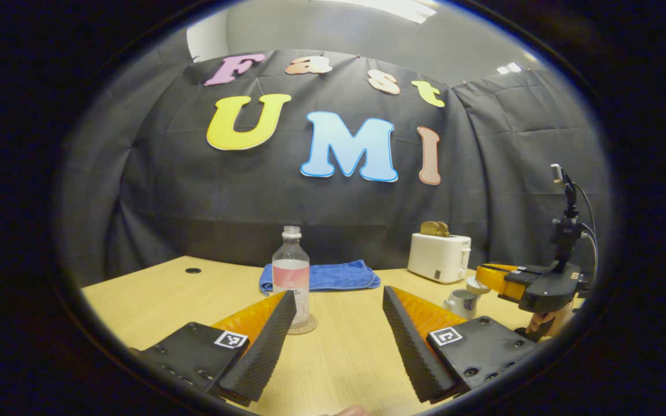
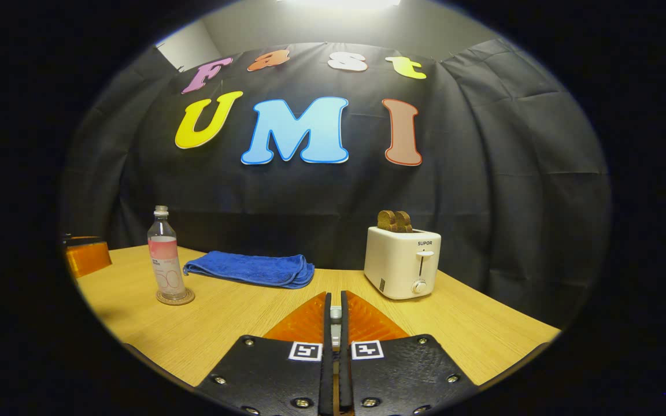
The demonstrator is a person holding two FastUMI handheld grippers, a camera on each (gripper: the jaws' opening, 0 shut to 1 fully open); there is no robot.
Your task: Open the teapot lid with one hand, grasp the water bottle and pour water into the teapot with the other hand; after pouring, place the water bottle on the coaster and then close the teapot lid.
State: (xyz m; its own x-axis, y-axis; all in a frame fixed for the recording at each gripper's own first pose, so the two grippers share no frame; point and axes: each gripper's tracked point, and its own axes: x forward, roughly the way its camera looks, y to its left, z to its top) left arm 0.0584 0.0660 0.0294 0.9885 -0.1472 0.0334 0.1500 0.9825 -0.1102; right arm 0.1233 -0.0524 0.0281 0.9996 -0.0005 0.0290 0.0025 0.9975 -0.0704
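While water bottle (image 1: pixel 291 271) stands on coaster (image 1: pixel 304 327) between wide left jaws, right jaws pinch lid (image 2: pixel 336 314).

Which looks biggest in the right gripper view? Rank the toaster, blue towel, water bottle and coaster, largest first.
1. blue towel and toaster: close in apparent area, not ranked.
2. water bottle
3. coaster

Water bottle (image 2: pixel 166 260): clear, uncapped, upright on the coaster (image 2: pixel 175 298).
Coaster: round, flat on the counter (image 2: pixel 240 323).
Teapot (image 1: pixel 461 302): small, pale; its lid (image 1: pixel 476 284) seems lifted.
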